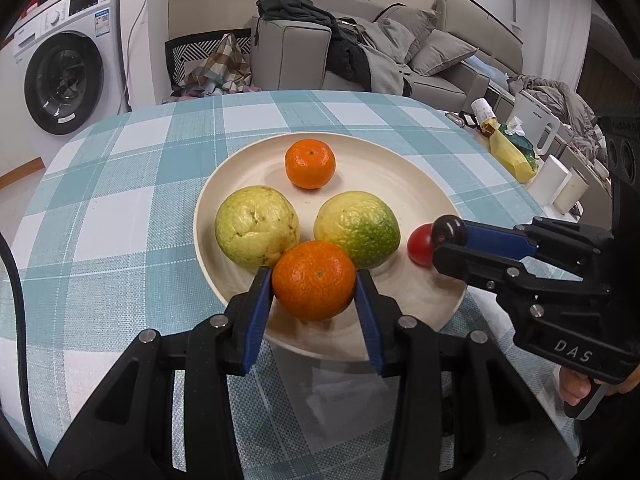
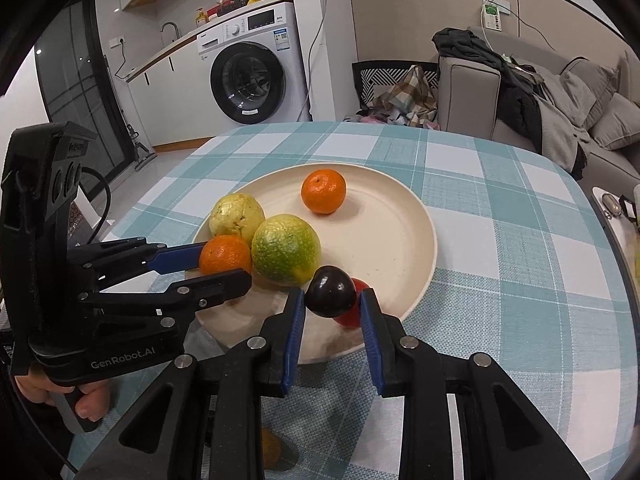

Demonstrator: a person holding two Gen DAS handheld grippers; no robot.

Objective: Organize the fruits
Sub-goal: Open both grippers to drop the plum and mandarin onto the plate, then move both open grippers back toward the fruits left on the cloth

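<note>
A cream plate (image 1: pixel 400 184) (image 2: pixel 400 232) on the checked table holds an orange mandarin (image 1: pixel 310 163) (image 2: pixel 323 191) at the back, a yellow guava (image 1: pixel 256 227) (image 2: pixel 236 214), a yellow-green citrus (image 1: pixel 357 229) (image 2: pixel 285 249) and a red fruit (image 1: pixel 420 245) (image 2: pixel 354 316). My left gripper (image 1: pixel 314 280) (image 2: pixel 224 266) is shut on a second mandarin (image 1: pixel 314 279) (image 2: pixel 224 254) over the plate's near edge. My right gripper (image 2: pixel 332 300) (image 1: pixel 446 240) is shut on a dark plum (image 2: pixel 331 291) (image 1: pixel 450 230) just above the red fruit.
The table wears a teal and white checked cloth (image 1: pixel 120 200) (image 2: pixel 520 260). An orange-brown object (image 2: pixel 271 448) lies near the table's front edge under the right gripper. A yellow bag (image 1: pixel 512 152) and white containers (image 1: pixel 560 184) stand off the right edge.
</note>
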